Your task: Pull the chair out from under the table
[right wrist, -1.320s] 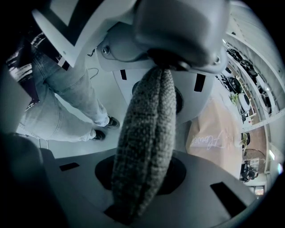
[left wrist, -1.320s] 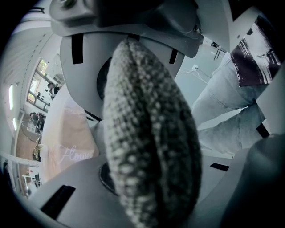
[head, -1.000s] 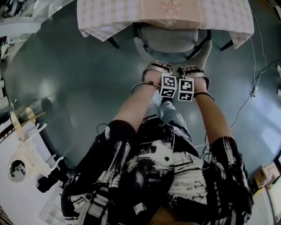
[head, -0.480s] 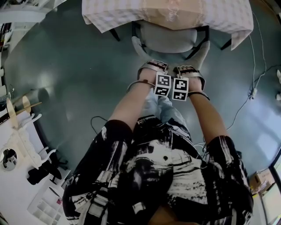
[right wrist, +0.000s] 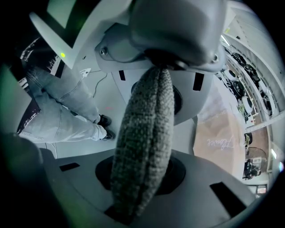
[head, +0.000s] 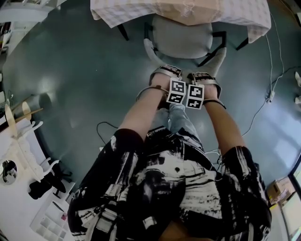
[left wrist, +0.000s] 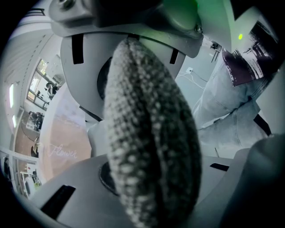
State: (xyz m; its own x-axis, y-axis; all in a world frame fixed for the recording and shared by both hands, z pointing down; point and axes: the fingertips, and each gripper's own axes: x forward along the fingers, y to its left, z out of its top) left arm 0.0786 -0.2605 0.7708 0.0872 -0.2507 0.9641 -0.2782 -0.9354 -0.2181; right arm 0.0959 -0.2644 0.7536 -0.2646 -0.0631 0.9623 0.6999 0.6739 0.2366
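A grey fabric chair stands half under the table, which has a pink checked cloth. Its curved backrest faces me. My left gripper and right gripper sit side by side on the backrest's top edge, each shut on it. In the left gripper view the knitted backrest edge fills the gap between the jaws of the left gripper. In the right gripper view the same edge is pinched in the right gripper. The fingertips are hidden in the head view.
The person's jeans and patterned shirt are right behind the chair. Cables trail over the grey floor at the right. White shelving with clutter stands at the lower left, and a cardboard box at the lower right.
The chair has slid out from under the tablecloth toward the person, with more of the seat showing. Both grippers came back with it and keep their grip on the backrest.
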